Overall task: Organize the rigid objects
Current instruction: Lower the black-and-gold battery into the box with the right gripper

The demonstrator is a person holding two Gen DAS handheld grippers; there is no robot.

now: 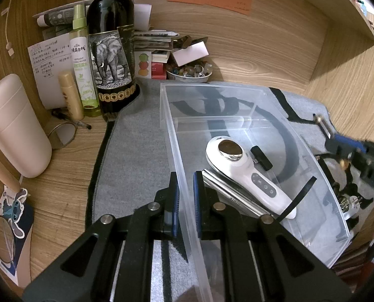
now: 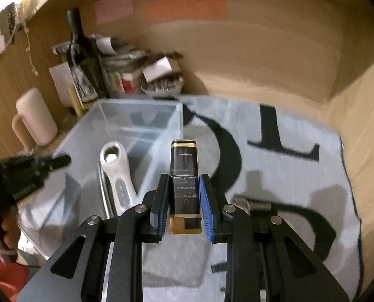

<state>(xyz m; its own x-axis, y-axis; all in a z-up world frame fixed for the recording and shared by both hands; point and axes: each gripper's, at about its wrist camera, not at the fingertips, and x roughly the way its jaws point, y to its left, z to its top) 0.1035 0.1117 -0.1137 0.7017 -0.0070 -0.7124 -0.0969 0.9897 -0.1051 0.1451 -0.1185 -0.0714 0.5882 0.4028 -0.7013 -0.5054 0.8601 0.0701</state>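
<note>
Right wrist view: right claw (image 2: 183, 201) clenched on lighter (image 2: 184, 176), just right of clear bin (image 1: 237, 115) | left claw (image 1: 186, 201) pinches bin's near wall (image 1: 184, 188) | advice: lift over rim, release beside white device (image 1: 247, 173).

So the table (image 1: 68, 166) is a wood-grain one, and most of it is covered by a grey mat (image 1: 136, 156) with big black letters on it. A clear plastic bin (image 1: 169, 115) sits right on the mat. Off the mat's left edge, straight on the wood: a cream mug (image 1: 15, 125), a small round mirror (image 1: 62, 134), a black pen (image 1: 73, 120), a yellow tube (image 1: 70, 95), a green spray bottle (image 1: 82, 60) and a dark wine bottle (image 1: 111, 50) with an elephant label. Further back sit a bowl of trinkets (image 1: 189, 71) and a stack of papers (image 1: 151, 40).
</note>
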